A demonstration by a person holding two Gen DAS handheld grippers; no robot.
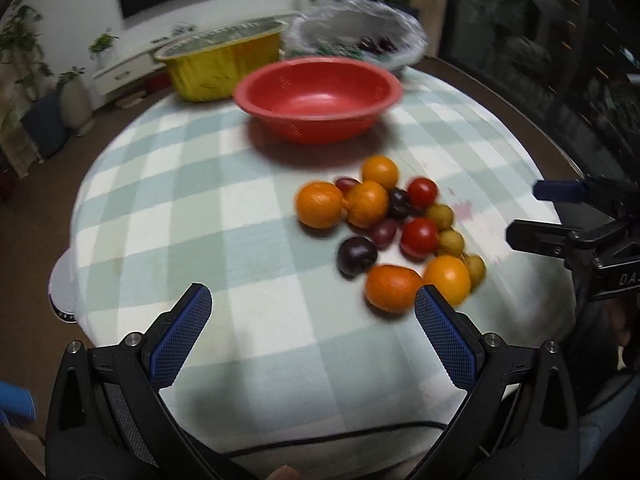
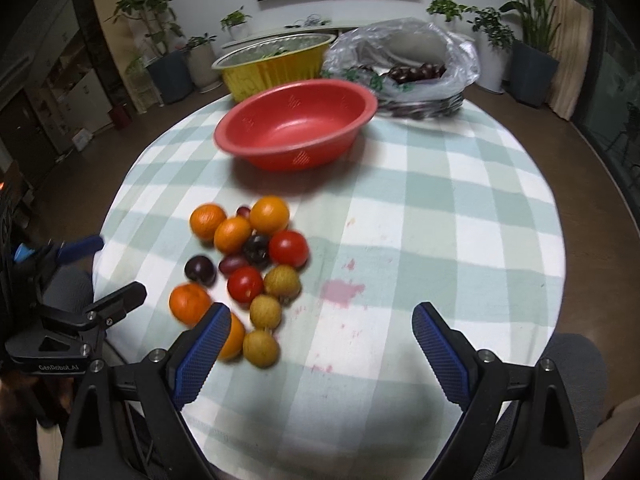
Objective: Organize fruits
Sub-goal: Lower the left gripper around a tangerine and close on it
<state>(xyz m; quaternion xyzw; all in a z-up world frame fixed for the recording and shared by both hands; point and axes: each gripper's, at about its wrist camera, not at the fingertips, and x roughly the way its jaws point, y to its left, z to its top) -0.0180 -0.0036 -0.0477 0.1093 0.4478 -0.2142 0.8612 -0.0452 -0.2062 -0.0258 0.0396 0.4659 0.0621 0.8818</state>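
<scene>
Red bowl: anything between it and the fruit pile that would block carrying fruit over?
Nothing visible. Only bare checked cloth lies between the fruit pile and the red bowl. The yellow tub and plastic bag sit behind the bowl.

Left gripper [image 1: 313, 308] wide open, empty, hovering over checked tablecloth [image 1: 192, 208]. Fruit pile just ahead-right: oranges [image 1: 319, 205], tomatoes [image 1: 420, 235], dark plums [image 1: 357, 257], small yellowish fruits [image 1: 440, 216], all bunched and touching. Red bowl [image 1: 318, 98] beyond, empty. Yellow foil tray [image 1: 224, 64] and plastic bag [image 1: 360, 36] behind it. Right gripper [image 1: 524, 214] at right edge, jaws apart.
</scene>
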